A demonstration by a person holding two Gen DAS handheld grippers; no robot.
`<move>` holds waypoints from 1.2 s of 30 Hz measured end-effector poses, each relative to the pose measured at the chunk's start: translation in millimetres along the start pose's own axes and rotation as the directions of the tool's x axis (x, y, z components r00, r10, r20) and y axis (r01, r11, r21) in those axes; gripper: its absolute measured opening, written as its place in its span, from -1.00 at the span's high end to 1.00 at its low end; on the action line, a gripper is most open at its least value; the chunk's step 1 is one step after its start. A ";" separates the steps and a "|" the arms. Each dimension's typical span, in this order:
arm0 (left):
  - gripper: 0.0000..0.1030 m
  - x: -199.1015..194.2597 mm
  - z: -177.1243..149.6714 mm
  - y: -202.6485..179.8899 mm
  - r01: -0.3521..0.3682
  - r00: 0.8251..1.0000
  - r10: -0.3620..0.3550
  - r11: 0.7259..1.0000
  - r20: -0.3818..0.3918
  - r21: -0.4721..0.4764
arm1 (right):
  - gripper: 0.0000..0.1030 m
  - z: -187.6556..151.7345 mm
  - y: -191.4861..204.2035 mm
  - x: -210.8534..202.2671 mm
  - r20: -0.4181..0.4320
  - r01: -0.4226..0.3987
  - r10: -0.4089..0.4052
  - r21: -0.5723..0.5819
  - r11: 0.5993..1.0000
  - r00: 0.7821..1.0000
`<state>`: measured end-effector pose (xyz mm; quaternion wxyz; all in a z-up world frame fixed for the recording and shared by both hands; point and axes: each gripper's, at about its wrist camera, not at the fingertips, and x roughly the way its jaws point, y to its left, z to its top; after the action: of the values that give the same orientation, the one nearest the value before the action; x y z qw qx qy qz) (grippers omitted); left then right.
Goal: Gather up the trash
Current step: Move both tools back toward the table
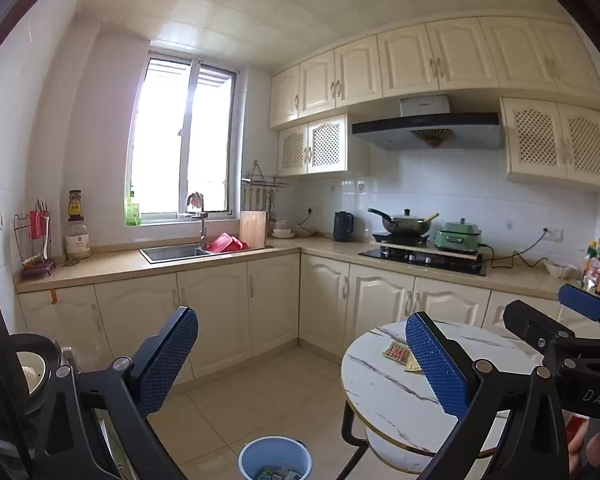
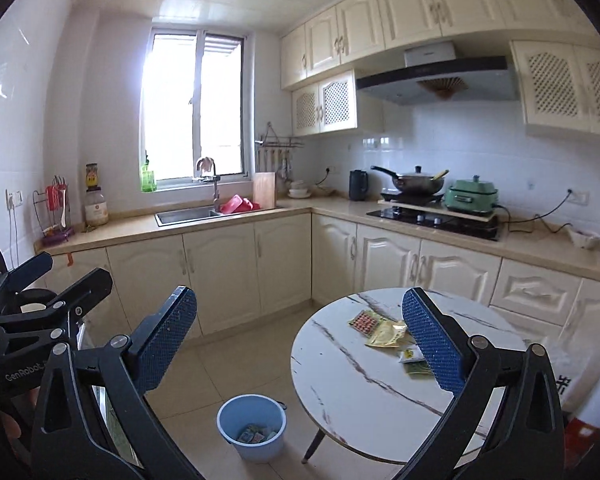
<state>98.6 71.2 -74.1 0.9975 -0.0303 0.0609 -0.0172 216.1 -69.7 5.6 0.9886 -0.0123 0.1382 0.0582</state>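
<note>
On the round marble table [image 2: 364, 392], wrappers remain: a red-dotted packet [image 2: 365, 322], a yellow packet [image 2: 386, 334] and green sachets [image 2: 414, 362], clustered toward the far side. Right gripper [image 2: 300, 348] and left gripper [image 1: 300, 364]: both spread wide, empty, raised above the floor. The trash lies ahead and right of both; the right looks nearer. The blue bin [image 2: 252, 428] sits on the floor left of the table, already holding wrappers.

A bright window [image 2: 192, 108] lets sun into the kitchen. Cream cupboards [image 2: 220, 264] run along two white tiled walls [image 2: 460, 140]. The floor [image 2: 240, 360] has pale tiles. A round marble table [image 2: 360, 400] stands near the stove [image 2: 432, 216].
</note>
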 end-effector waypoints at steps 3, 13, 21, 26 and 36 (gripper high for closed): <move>-0.99 -32.1 -16.7 14.9 0.030 0.999 -0.030 0.999 0.022 0.011 | -1.00 4.4 -8.0 -21.4 0.029 0.021 -0.021 0.005 1.000 0.999; -0.99 -60.0 -36.5 30.4 0.054 0.997 -0.056 0.998 0.049 0.030 | -1.00 7.4 -20.2 -47.5 0.064 0.070 -0.071 0.007 0.997 0.995; -0.99 -43.4 -18.5 17.0 0.059 0.998 -0.061 0.997 0.030 0.050 | -1.00 3.6 -29.9 -49.6 0.058 0.088 -0.089 0.025 0.996 0.994; -0.99 -27.3 -4.9 9.4 0.063 0.998 -0.064 0.997 0.015 0.055 | -1.00 0.2 -34.0 -44.7 0.044 0.100 -0.101 0.032 0.994 0.994; -0.99 42.7 -8.9 14.3 0.055 0.990 -0.049 0.997 -0.131 0.046 | -1.00 -19.0 -71.7 -9.6 -0.034 0.153 -0.151 0.061 0.986 0.988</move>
<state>140.3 83.3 -89.0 0.9911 -0.0058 0.1244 -0.0466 210.2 -142.7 -9.4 0.9879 0.0075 0.1534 -0.0219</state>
